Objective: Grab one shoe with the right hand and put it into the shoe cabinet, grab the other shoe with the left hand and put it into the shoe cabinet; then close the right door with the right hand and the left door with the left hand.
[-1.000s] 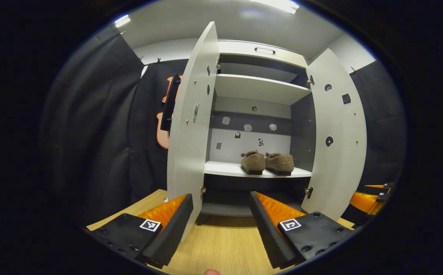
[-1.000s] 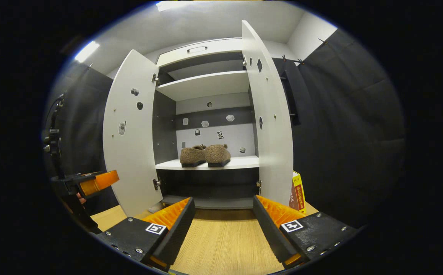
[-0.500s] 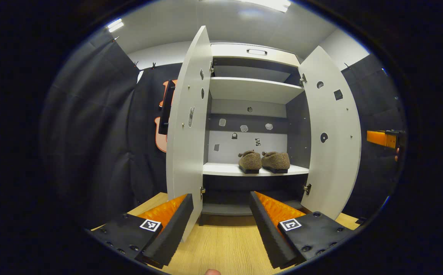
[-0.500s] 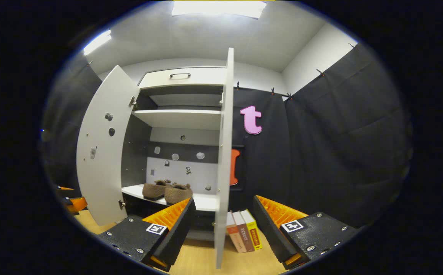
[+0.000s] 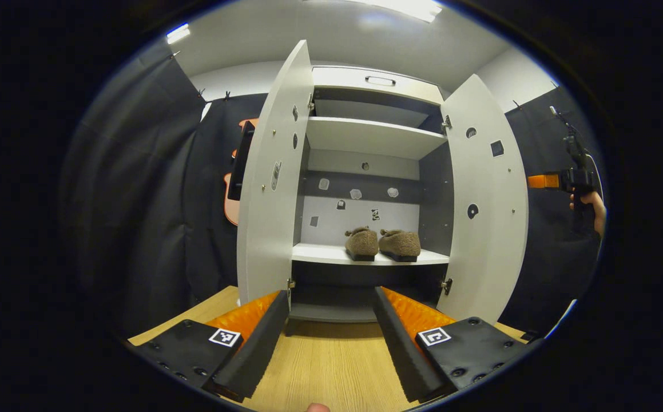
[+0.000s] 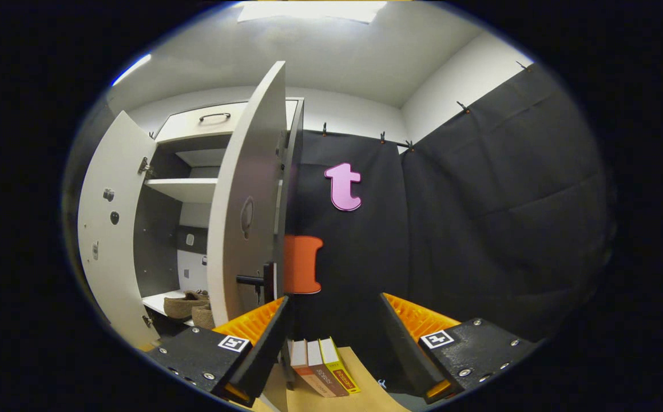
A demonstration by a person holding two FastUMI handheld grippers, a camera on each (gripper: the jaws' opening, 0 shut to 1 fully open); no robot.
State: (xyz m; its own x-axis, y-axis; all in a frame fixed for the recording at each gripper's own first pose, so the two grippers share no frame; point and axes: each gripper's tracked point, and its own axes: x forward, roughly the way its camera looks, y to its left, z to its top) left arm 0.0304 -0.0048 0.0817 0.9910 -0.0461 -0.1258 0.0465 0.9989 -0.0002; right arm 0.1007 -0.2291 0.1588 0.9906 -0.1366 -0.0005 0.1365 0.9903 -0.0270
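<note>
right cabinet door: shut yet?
No, open. The right door stands swung out from the shoe cabinet, with both shoes visible on the shelf; the right gripper is open, beside it.

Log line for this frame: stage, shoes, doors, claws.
stage: closing doors | shoes: both on shelf | right door: open | left door: open | right claw: open, empty | left claw: open, empty

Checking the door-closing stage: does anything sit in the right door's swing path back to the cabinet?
Nothing visible does. Both shoes sit back on the shelf, and the books stand outside the right door.
</note>
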